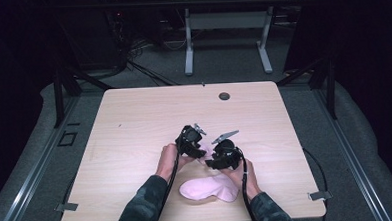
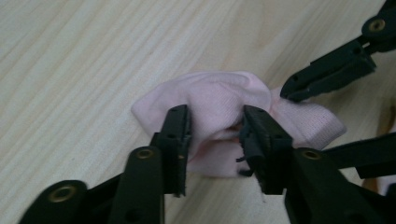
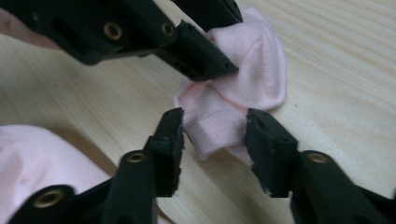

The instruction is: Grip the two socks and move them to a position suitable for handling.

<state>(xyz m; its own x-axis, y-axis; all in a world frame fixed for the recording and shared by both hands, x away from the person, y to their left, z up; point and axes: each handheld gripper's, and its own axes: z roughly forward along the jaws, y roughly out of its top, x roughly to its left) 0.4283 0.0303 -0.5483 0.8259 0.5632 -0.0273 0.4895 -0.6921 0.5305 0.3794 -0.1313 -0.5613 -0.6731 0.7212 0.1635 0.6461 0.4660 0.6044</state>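
A small pink sock [image 1: 204,151] lies bunched on the wooden table [image 1: 134,123] between my two grippers. My left gripper [image 2: 215,140] is shut on its rounded bunched end [image 2: 219,98], and the fabric creases between the jaws. My right gripper [image 3: 215,135] stands open, one jaw on each side of the ribbed cuff [image 3: 212,133], close to it without squeezing it. In the high view the left gripper [image 1: 198,143] and the right gripper [image 1: 211,157] meet at the sock, tips nearly touching. A second, larger pink sock [image 1: 207,187] lies flat near the table's front edge, partly under the right hand.
A round cable hole [image 1: 224,95] sits near the table's far edge. Another desk's legs [image 1: 188,46] stand on the floor beyond. Dark frame posts [image 1: 58,91] flank the table on both sides.
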